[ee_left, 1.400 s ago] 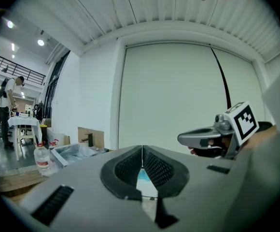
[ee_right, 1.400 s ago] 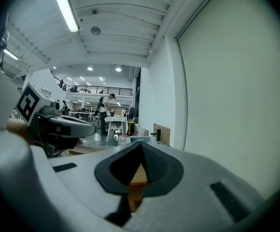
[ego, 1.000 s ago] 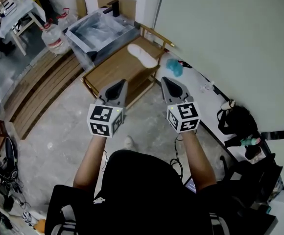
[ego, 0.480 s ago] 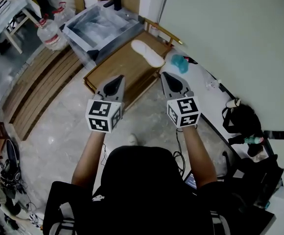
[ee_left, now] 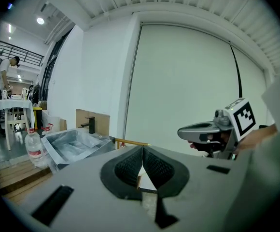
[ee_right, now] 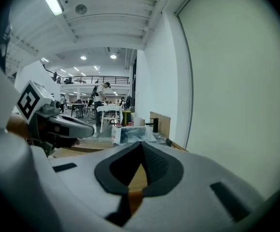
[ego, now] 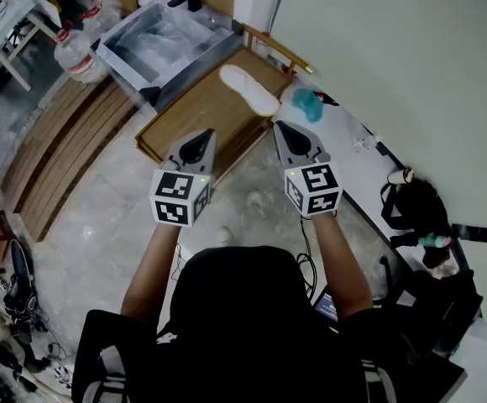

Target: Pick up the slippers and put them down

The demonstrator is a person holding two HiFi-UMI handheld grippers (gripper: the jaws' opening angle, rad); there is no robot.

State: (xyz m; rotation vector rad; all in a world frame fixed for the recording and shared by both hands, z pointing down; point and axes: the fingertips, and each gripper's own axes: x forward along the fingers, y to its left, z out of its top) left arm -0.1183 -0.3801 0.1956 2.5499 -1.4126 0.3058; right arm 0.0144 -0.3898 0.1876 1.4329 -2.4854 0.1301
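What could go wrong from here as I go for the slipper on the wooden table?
1. Both the left tongs and the right tongs are shut. Arriving that way would likely shove the white slipper rather than grip it.
2. The slipper lies by the edge of the wooden table nearest the wall, so a nudge might tip it off toward the teal thing on the floor.

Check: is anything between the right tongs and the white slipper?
Nothing visible. Only the bare top of the wooden rack lies between the right tongs and the slipper; the teal object sits off to the side.
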